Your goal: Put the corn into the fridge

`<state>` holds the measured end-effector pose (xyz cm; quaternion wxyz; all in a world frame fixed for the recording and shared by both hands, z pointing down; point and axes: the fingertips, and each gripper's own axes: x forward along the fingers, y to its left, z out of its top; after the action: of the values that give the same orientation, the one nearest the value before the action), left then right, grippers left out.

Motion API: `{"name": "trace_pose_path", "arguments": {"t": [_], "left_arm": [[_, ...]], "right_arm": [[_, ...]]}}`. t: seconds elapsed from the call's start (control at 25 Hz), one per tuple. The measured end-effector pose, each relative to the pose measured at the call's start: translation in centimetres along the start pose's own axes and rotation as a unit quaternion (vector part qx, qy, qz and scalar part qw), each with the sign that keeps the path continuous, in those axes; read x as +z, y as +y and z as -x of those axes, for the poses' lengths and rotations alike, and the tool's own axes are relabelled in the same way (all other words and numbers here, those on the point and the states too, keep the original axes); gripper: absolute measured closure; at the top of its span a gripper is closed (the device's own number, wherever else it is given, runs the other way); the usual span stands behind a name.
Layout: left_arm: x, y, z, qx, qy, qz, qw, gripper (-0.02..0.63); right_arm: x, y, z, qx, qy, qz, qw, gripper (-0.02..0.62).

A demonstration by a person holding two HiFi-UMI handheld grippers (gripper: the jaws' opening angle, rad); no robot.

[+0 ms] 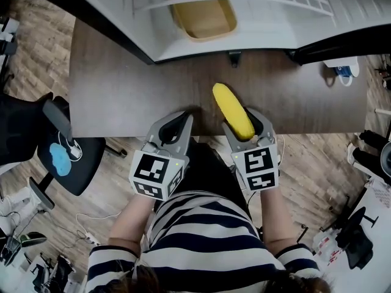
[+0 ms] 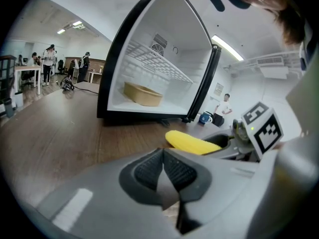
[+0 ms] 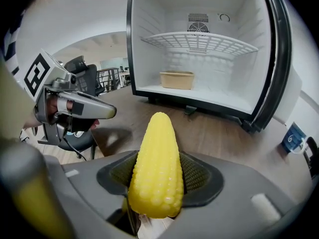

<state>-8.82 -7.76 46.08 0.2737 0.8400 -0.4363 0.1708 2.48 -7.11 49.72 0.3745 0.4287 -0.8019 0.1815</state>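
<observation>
Sitting right between the pads of the right gripper (image 1: 246,126) is the corn (image 3: 157,168), a yellow cob with its fat end down in the jaws and its pointed tip aimed away from the person, toward the fridge (image 3: 149,34). Both pads look pressed against its sides, so that claw is clamped on the cob, which hangs over the near edge of the wooden table (image 1: 122,84).

Just to its left is the left gripper (image 2: 163,171). Its jaws are closed together with nothing in them, and it hovers at about the same edge of the table.

Further back on the table stands the fridge with its door wide open. Inside there's a white wire shelf (image 3: 199,41), and under it a tan tray (image 3: 176,79) sits on the fridge floor. The corn is well short of it, out in front of the opening.

Off past the door's edge there's a small blue mug (image 2: 204,117) on the table. A dark office chair (image 1: 61,157) stands on the floor to the left, and the person has a striped shirt (image 1: 201,237).
</observation>
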Motion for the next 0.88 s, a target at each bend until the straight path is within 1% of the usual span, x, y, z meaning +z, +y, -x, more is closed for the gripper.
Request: {"name": "trace_pose_path", "arguments": {"t": [0.28, 0.48, 0.64, 0.88], "left_arm": [[1.2, 0.1, 1.0, -0.008, -0.015, -0.007, 0.9998, 0.606], [3.2, 0.5, 1.5, -0.014, -0.031, -0.012, 0.9993, 0.606], [4.8, -0.3, 1.6, -0.017, -0.041, -0.015, 0.9989, 0.606], [8.1, -2.2, 1.1, -0.026, -0.072, -0.014, 0.9970, 0.606]], "right_arm": [[2.1, 0.2, 1.9, 0.003, -0.020, -0.014, 1.000, 0.339], [4.5, 0.1, 3.9, 0.008, -0.032, -0.023, 0.999, 0.339], [6.1, -0.8, 6.3, 0.014, -0.039, -0.027, 0.999, 0.339], [8.8, -3.2, 9.5, 0.016, -0.057, -0.018, 0.998, 0.339]]}}
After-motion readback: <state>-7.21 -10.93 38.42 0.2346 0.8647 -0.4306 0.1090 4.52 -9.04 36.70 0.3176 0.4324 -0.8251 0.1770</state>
